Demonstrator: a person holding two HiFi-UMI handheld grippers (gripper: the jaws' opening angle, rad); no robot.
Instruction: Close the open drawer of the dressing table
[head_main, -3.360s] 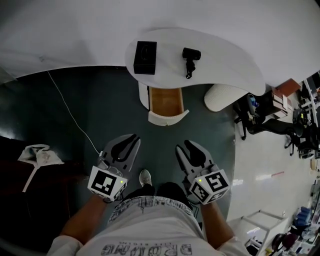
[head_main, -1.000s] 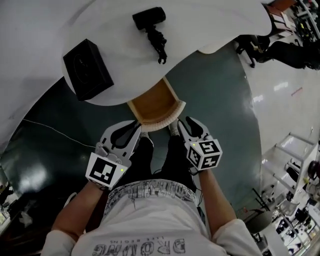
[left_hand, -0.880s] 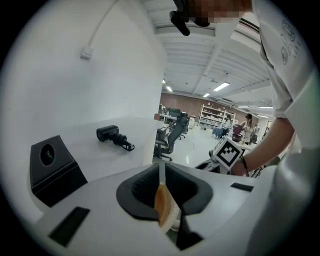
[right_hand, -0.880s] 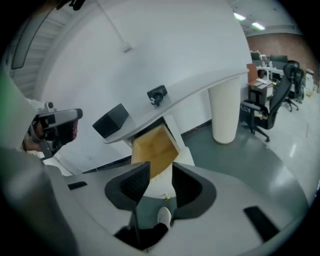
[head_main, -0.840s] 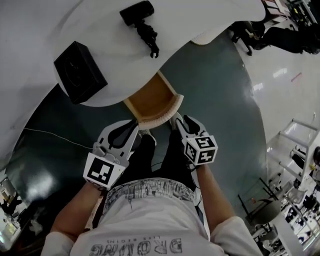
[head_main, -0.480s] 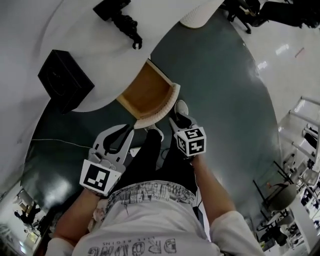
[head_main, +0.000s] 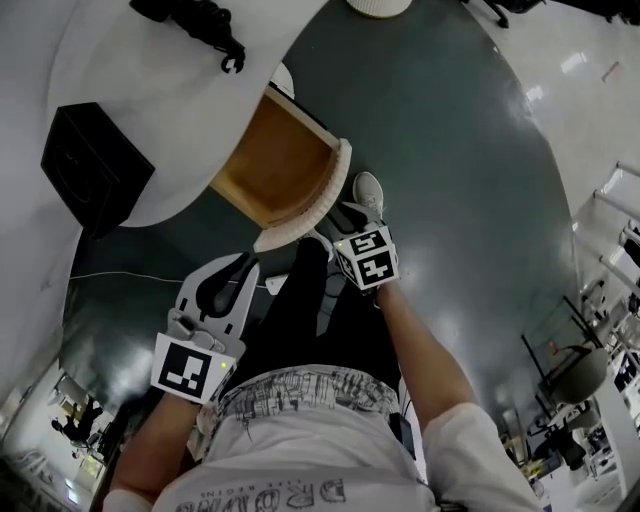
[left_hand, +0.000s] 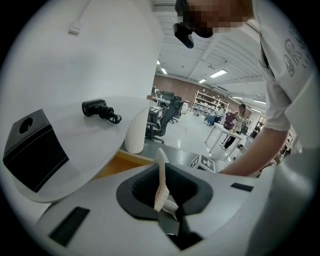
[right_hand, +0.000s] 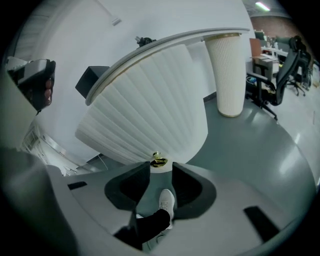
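The dressing table's drawer (head_main: 272, 160) stands pulled out, showing its bare wooden inside (left_hand: 125, 162). Its curved, ribbed white front (head_main: 318, 198) (right_hand: 150, 110) carries a small gold knob (right_hand: 159, 161). My right gripper (head_main: 337, 216) (right_hand: 161, 167) is open, and its tips sit at the drawer front with the knob just beyond the gap between them. My left gripper (head_main: 243, 265) (left_hand: 161, 167) hangs lower and to the left, short of the drawer. Its jaws stand slightly apart with nothing in them, and the drawer front's edge shows through the gap.
On the white tabletop (head_main: 150, 120) sit a black box (head_main: 90, 165) (left_hand: 32, 150) and a black hand-held device (head_main: 190, 20) (left_hand: 100, 109). A ribbed white table leg (right_hand: 227, 75) stands to the right. The person's legs and a white shoe (head_main: 368, 190) are just under the drawer. A thin cable (head_main: 130, 275) crosses the dark floor.
Both grippers have sunk lower. The right one went forward to the drawer front and its knob, while the left one stayed back. The drawer has not moved.
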